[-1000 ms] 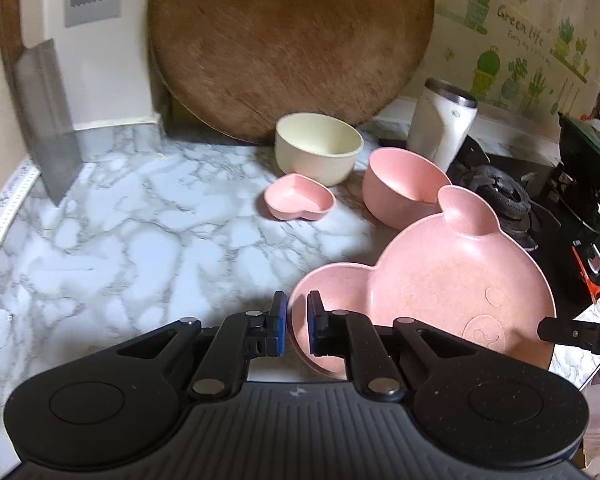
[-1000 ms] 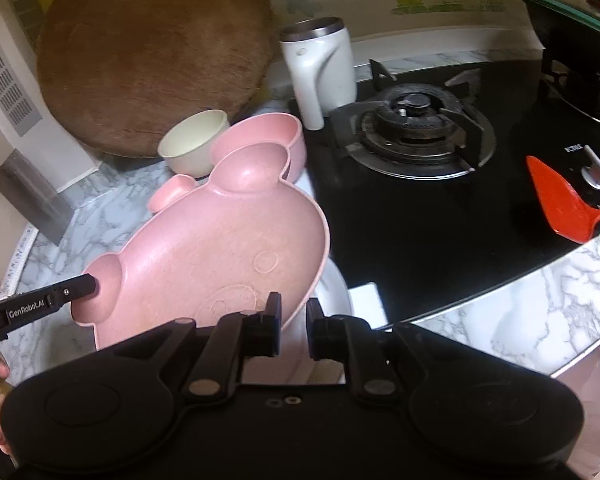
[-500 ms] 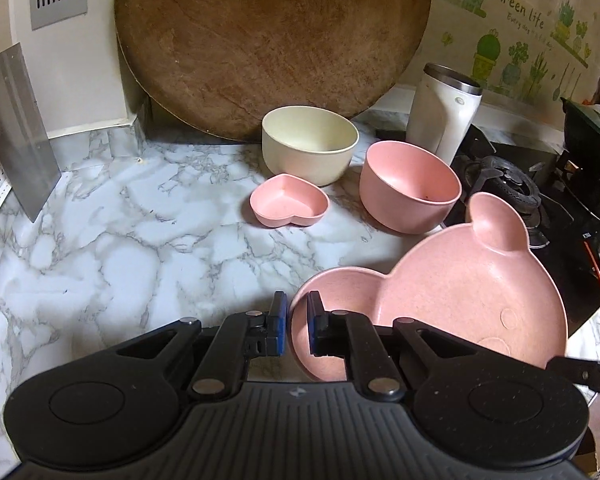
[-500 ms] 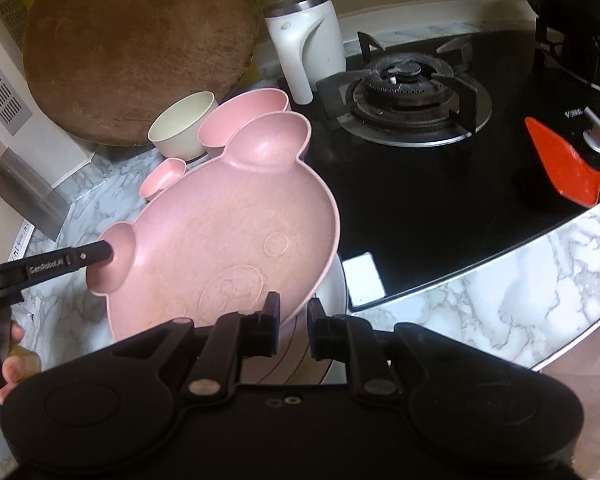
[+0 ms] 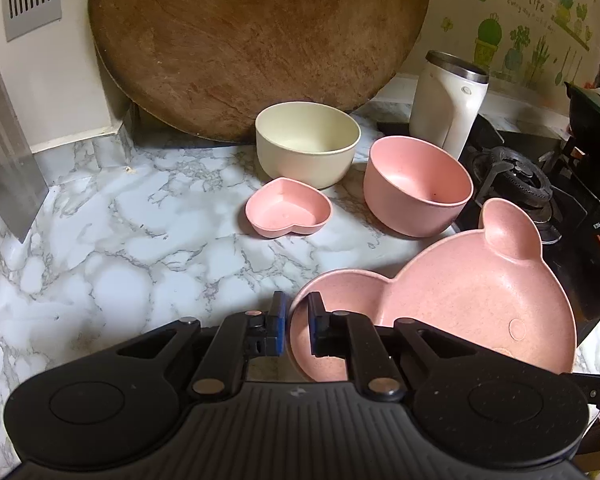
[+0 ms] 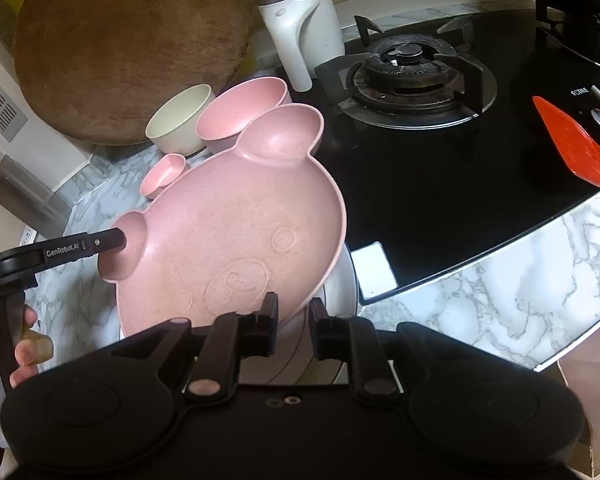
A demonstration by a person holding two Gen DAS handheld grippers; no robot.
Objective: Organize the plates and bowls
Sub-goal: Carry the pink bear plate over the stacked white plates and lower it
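A pink bear-shaped plate (image 5: 460, 308) hangs tilted just over the counter's front, above a white plate (image 6: 342, 292). My left gripper (image 5: 296, 328) is shut on the rim of the plate's left ear; one of its fingers (image 6: 108, 240) shows on that ear in the right wrist view. My right gripper (image 6: 294, 320) sits at the pink plate's (image 6: 240, 240) near rim. Its jaws stand a little apart, with the rim beside the left pad and a white gap to the right pad. Farther back stand a cream bowl (image 5: 308, 144), a pink bowl (image 5: 416, 184) and a small pink heart dish (image 5: 288, 208).
A large round wooden board (image 5: 256, 40) leans on the back wall, with a white mug (image 5: 448, 108) beside it. A black gas hob (image 6: 420, 76) lies to the right, with a red spatula (image 6: 572, 148) on it. A cleaver (image 5: 4, 152) stands at the left. Marble counter (image 5: 100, 248) stretches left of the plate.
The left gripper has carried the plate's ear forward toward the bowls and slightly down. In the right wrist view the plate has swung nearer and the right jaws have parted a little.
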